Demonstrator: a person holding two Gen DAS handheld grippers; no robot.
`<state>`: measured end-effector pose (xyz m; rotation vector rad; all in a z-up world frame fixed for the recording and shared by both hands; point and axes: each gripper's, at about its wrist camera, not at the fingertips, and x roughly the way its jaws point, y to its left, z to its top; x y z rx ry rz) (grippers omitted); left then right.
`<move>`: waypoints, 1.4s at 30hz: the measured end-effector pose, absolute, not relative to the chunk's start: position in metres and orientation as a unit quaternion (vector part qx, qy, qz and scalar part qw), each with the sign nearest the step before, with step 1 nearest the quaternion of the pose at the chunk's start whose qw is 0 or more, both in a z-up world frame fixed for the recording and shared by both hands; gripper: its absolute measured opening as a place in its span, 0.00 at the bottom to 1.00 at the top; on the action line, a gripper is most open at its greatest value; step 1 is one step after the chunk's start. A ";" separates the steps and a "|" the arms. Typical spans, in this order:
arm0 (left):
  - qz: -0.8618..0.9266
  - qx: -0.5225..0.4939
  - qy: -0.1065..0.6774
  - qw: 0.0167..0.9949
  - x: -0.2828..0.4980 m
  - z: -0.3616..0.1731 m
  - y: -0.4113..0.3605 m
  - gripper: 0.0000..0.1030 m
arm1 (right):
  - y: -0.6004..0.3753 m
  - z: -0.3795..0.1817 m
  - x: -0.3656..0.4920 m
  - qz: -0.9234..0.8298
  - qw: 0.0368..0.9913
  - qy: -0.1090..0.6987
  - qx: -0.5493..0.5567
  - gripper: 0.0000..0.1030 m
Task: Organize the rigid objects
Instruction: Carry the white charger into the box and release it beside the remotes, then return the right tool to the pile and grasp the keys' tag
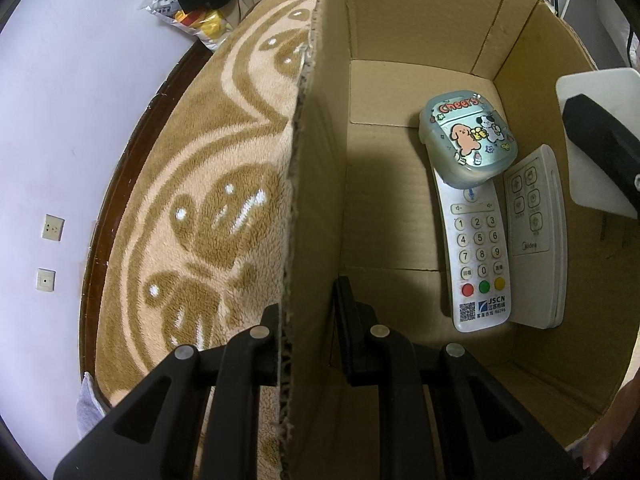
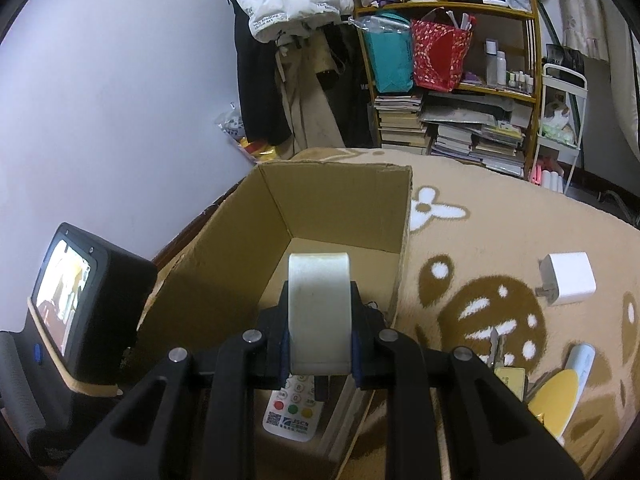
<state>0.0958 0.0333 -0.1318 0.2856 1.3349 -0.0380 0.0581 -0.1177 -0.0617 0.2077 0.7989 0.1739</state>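
Observation:
A cardboard box (image 1: 384,20) sits on a brown patterned blanket (image 1: 208,168). My left gripper (image 1: 308,320) is shut on the box's left wall (image 1: 316,200), one finger outside and one inside. On the box floor lie a white numbered remote (image 1: 476,256), a second white remote (image 1: 536,236), and a sticker-covered plastic case (image 1: 468,136) resting on the numbered remote. My right gripper (image 2: 320,320) is shut on a roll of clear tape (image 2: 320,312) and holds it above the box (image 2: 336,204). The numbered remote (image 2: 292,408) shows below the roll.
On the blanket right of the box lie a white charger (image 2: 568,284), keys (image 2: 498,352), a yellow disc (image 2: 556,404) and a white tube (image 2: 580,364). A cluttered shelf (image 2: 452,80) and hanging clothes (image 2: 288,60) stand behind. The left gripper's body (image 2: 72,312) is left of the box.

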 end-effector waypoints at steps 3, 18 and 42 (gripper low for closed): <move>-0.018 0.132 0.617 0.776 0.096 -0.132 0.033 0.16 | -0.118 -0.062 0.060 0.085 0.912 0.389 0.102 0.23; -0.017 0.130 0.618 0.775 0.096 -0.132 0.034 0.17 | -0.121 -0.060 0.063 0.090 0.909 0.392 0.109 0.23; -0.016 0.130 0.619 0.775 0.097 -0.132 0.035 0.17 | -0.204 -0.047 0.067 -0.018 0.917 0.378 0.125 0.60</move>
